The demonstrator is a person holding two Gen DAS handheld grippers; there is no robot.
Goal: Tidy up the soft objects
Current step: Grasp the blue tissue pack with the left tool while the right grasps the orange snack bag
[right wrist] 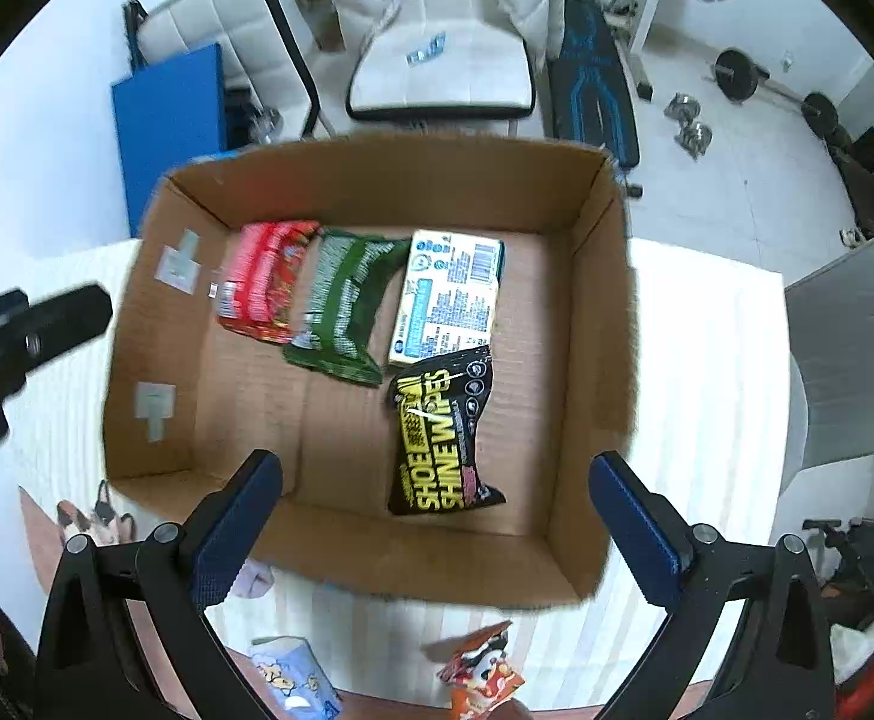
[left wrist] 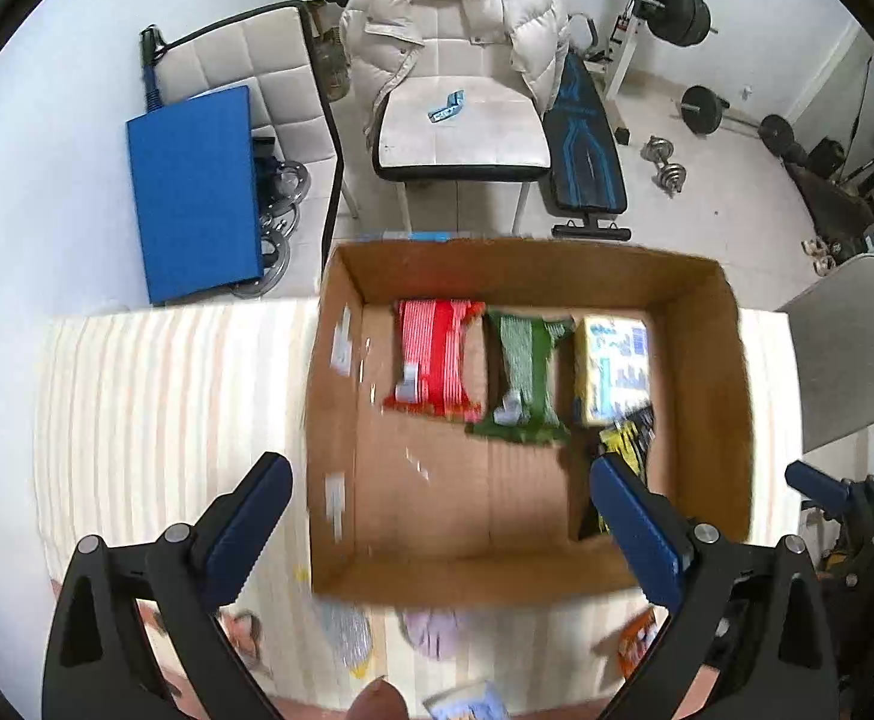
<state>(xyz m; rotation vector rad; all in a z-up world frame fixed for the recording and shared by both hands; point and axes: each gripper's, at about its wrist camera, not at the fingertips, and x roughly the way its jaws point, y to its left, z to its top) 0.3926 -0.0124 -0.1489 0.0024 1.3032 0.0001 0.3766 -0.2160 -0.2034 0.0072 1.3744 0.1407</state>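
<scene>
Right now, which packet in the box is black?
The shoe wipes packet, black with yellow letters, lying nearest the open right gripper. The others are red, green and pale yellow.

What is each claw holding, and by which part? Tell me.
Nothing. The left claw and right claw both stand open and empty above the cardboard box.

The left gripper [left wrist: 439,480] — black arms ending in blue-padded fingers [left wrist: 251,519] — pointed steeply downward with its jaws spread wide and nothing between the pads. The right gripper [right wrist: 437,477], of the same black-and-blue build, pointed steeply down as well, its jaws also wide apart and empty. In the left wrist view, a blue finger of the right gripper showed at the right edge — well apart from the left one.
</scene>
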